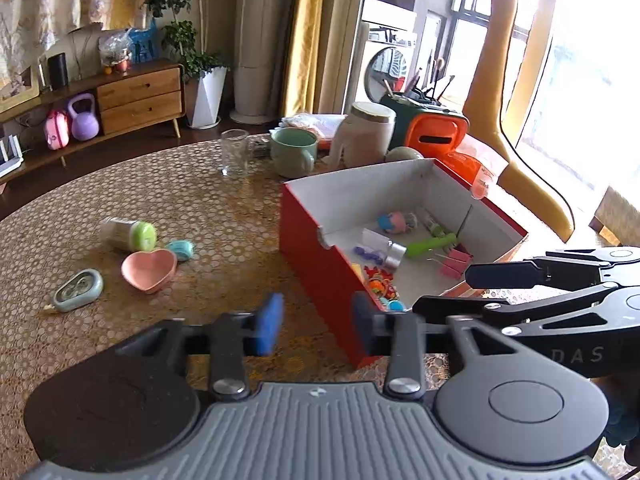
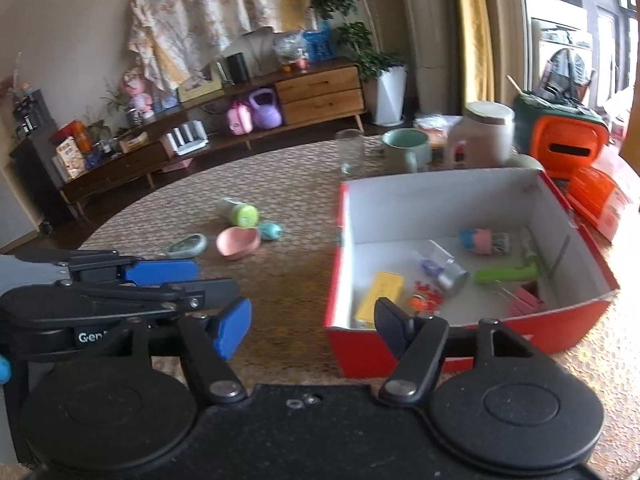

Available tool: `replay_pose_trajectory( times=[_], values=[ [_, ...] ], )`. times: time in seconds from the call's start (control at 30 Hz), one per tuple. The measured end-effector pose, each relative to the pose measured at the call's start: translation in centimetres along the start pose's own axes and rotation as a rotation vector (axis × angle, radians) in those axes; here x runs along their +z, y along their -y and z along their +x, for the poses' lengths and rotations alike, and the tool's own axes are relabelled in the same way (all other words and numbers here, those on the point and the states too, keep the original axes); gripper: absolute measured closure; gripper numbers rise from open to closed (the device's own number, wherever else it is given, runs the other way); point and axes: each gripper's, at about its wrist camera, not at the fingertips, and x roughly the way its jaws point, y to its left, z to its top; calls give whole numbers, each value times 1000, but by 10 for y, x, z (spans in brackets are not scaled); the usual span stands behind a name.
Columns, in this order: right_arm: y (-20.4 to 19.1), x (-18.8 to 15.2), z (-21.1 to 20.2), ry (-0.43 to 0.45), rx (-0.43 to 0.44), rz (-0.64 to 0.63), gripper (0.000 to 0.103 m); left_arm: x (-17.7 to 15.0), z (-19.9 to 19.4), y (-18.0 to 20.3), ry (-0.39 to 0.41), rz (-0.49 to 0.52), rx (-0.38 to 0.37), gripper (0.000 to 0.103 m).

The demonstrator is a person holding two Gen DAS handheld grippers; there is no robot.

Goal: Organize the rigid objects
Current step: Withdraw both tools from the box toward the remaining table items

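A red box (image 1: 320,264) with a white inside stands on the round table and holds several small items: a green tool (image 1: 432,245), pink clips (image 1: 456,263), a silver-capped vial (image 1: 384,250). It shows in the right wrist view (image 2: 400,344) too, with a yellow pack (image 2: 380,294). On the table left of it lie a green-capped jar (image 1: 130,234), a pink heart dish (image 1: 149,270), a blue oval case (image 1: 78,290) and a small teal piece (image 1: 181,249). My left gripper (image 1: 316,324) is open and empty near the box's front corner. My right gripper (image 2: 312,324) is open and empty.
At the table's far side stand a glass (image 1: 235,153), a green mug (image 1: 294,152), a beige jar (image 1: 370,133) and an orange-green organiser (image 1: 434,128). A yellow chair (image 1: 516,152) stands at the right. A wooden sideboard (image 1: 136,94) lines the far wall.
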Motion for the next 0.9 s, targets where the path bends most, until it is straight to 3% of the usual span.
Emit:
replay_pose_trajectory(
  times=[0.07,0.27,0.4,0.9],
  values=[
    [-8,0,3,3,13,-9,26,-5,-6,-13,19,-14,16,41],
    [-36,-8,15,3,54,-48,19,-20,-21,-50,29,-48,43,38],
    [-57,-10,23,10,79,-91,13,-31,-30,-72,41,-70,72,28],
    [-93,13,78,-10,62,-138,12,-42,-21,-153,74,-150,148,14]
  ],
)
